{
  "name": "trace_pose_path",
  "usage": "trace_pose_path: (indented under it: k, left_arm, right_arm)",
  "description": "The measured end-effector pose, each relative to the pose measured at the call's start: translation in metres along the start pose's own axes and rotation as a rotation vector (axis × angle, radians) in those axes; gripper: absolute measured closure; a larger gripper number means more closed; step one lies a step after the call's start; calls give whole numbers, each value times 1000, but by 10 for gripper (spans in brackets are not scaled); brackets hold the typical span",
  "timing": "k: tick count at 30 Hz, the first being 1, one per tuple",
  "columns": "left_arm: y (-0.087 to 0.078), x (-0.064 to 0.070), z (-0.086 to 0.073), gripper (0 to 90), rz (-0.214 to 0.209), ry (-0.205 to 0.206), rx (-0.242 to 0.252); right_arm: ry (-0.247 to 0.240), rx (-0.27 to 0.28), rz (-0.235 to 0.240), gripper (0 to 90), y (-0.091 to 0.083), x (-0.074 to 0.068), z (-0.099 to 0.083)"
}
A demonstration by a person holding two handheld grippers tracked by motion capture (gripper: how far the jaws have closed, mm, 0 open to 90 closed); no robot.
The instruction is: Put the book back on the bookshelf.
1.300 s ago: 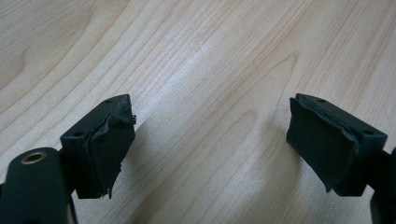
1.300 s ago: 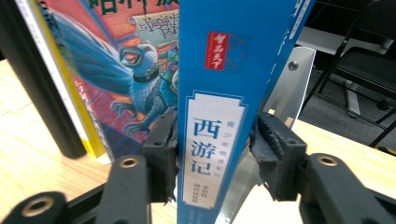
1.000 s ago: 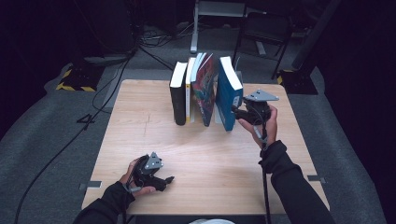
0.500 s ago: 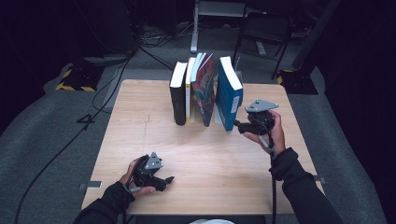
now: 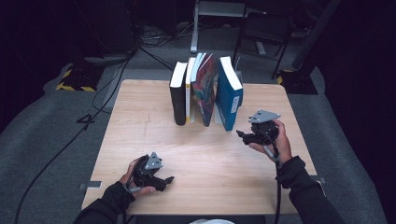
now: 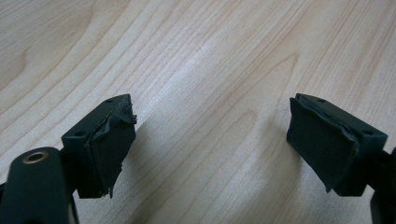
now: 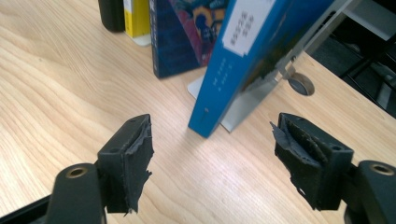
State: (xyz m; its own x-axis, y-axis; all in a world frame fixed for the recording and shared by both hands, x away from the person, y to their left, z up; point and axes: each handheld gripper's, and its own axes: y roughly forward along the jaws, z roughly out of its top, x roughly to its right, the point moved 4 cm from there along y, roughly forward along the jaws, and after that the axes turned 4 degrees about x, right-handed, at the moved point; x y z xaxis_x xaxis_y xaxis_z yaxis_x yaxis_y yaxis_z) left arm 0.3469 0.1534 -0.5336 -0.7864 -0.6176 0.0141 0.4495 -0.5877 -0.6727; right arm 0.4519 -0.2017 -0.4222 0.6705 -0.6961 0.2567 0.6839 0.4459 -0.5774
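Two tools spread, empty | right tool (image 5: 243, 135) is aimed at upright blue book (image 7: 243, 60), just ahead | left tool (image 5: 164, 179) is held well apart.

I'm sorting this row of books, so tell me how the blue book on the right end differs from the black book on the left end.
The blue book leans, tilted against a metal bookend; the black book stands upright. The blue book is taller and has a white label on its spine; the black book's spine looks plain. The blue book is nearest the open right tongs; the black book is farther off. Both stand on the wooden table.
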Motion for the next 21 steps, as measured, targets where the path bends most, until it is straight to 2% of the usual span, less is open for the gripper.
trace_pose_path:
  k: [7, 11, 13, 21]
  left_arm:
    - [0, 0, 0, 153, 0, 0, 0]
    - [0, 0, 0, 153, 0, 0, 0]
    - [0, 0, 0, 153, 1, 0, 0]
    - [0, 0, 0, 153, 1, 0, 0]
  right_arm:
    - [-17, -41, 1, 283, -1, -2, -17]
    - [-35, -69, -20, 278, -2, -4, -24]
    - [-26, -78, -9, 278, -3, -5, -30]
    - [-18, -102, -13, 274, -10, -6, -54]
